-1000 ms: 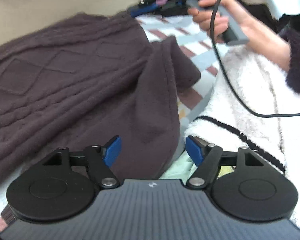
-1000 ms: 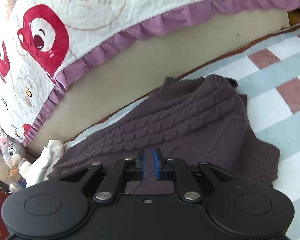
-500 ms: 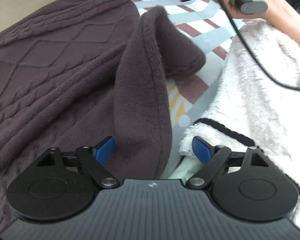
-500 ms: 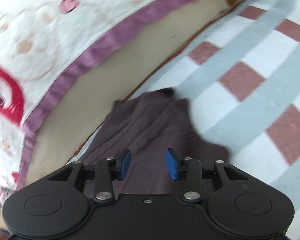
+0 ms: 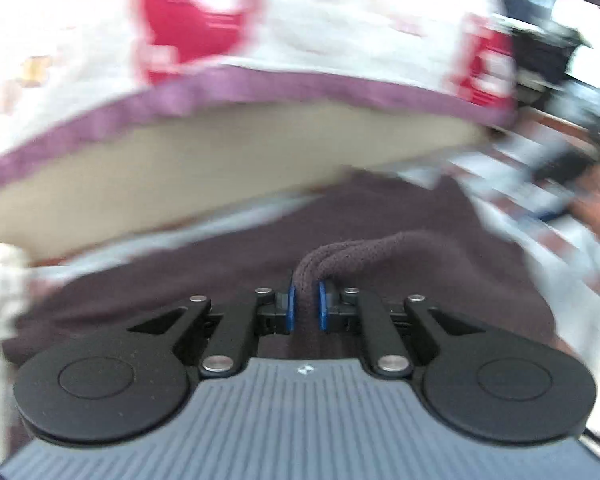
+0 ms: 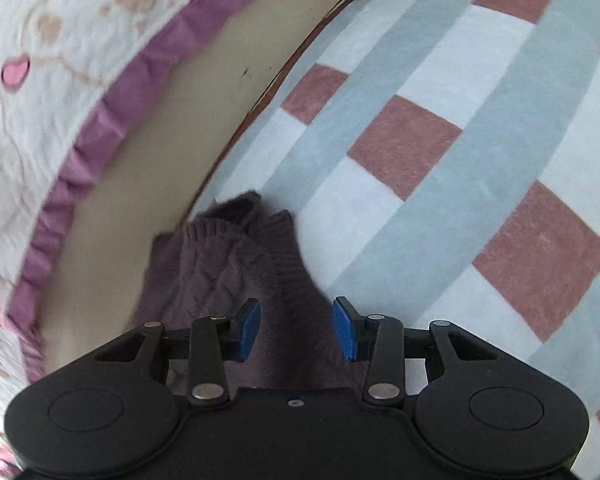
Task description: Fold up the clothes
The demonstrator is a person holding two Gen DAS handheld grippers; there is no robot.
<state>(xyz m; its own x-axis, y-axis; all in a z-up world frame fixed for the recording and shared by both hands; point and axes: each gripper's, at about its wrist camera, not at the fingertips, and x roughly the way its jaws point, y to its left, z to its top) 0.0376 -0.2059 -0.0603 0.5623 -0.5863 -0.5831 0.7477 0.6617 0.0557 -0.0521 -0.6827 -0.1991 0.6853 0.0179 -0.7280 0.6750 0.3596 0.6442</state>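
A dark brown cable-knit sweater (image 5: 380, 236) lies on a checked blanket. In the blurred left wrist view my left gripper (image 5: 305, 307) is shut on a doubled fold of the sweater's edge, which arches up out of the blue pads. In the right wrist view my right gripper (image 6: 296, 330) is open over a corner of the sweater (image 6: 236, 264), with knit cloth lying under and between its blue pads (image 6: 247, 334). My right gripper (image 5: 568, 184), held by a hand, shows blurred at the far right of the left wrist view.
The blanket (image 6: 440, 152) has grey, white and dusty-red squares. Behind it rises a beige bed side (image 6: 148, 168) under a white quilt with red figures and a purple frill (image 6: 112, 92). A white soft item (image 5: 0, 280) sits at the left.
My left gripper has shut on the sweater's fold and swung up toward the bed. My right gripper, shut a second ago, opened wider and shifted to the sweater's corner.
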